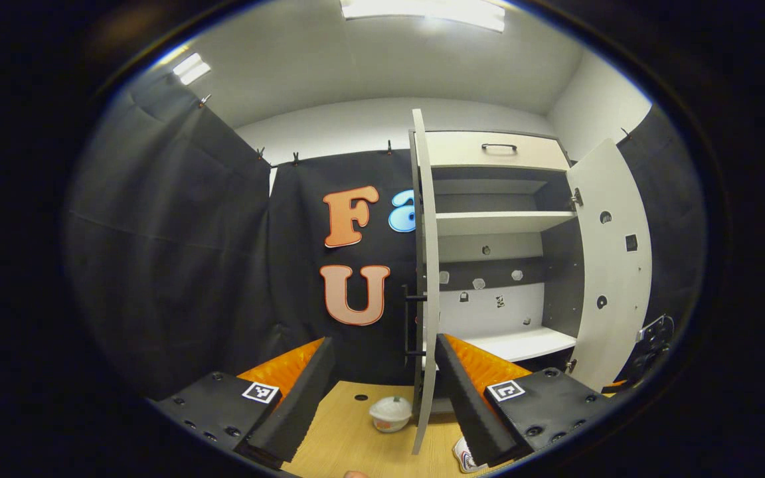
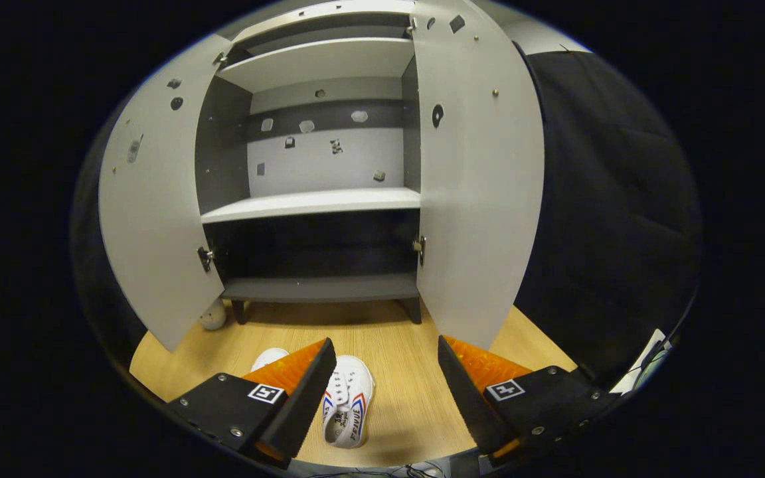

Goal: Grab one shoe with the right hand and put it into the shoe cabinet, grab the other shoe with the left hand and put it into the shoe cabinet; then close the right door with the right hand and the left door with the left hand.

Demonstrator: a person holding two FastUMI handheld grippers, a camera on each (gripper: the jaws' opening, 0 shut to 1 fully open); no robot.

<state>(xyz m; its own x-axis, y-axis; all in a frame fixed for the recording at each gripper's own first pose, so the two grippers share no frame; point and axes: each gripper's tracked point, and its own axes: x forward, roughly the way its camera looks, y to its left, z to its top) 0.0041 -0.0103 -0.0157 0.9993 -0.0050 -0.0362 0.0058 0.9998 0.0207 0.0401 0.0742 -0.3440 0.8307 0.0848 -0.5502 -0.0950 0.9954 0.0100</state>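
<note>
In the right gripper view, a white shoe point(image 2: 348, 405) with red and blue stripes lies on the wooden floor point(image 2: 396, 345), just below my open right gripper point(image 2: 386, 345). The toe of a second white shoe point(image 2: 268, 358) peeks out behind its left finger. The shoe cabinet point(image 2: 319, 289) stands ahead with its left door point(image 2: 157, 219) and right door point(image 2: 479, 199) swung wide; the shelves are bare. In the left gripper view, my left gripper point(image 1: 384, 345) is open and holds nothing. It faces the edge of the left door point(image 1: 424, 279), and a bit of a shoe point(image 1: 465, 457) shows low down.
A small white round object point(image 1: 390, 413) sits on the floor by the left door's foot, and it appears as a white round object point(image 2: 213, 317) in the right gripper view too. Black cloth walls close in both sides. Part of the other gripper point(image 1: 651, 342) shows at the far right.
</note>
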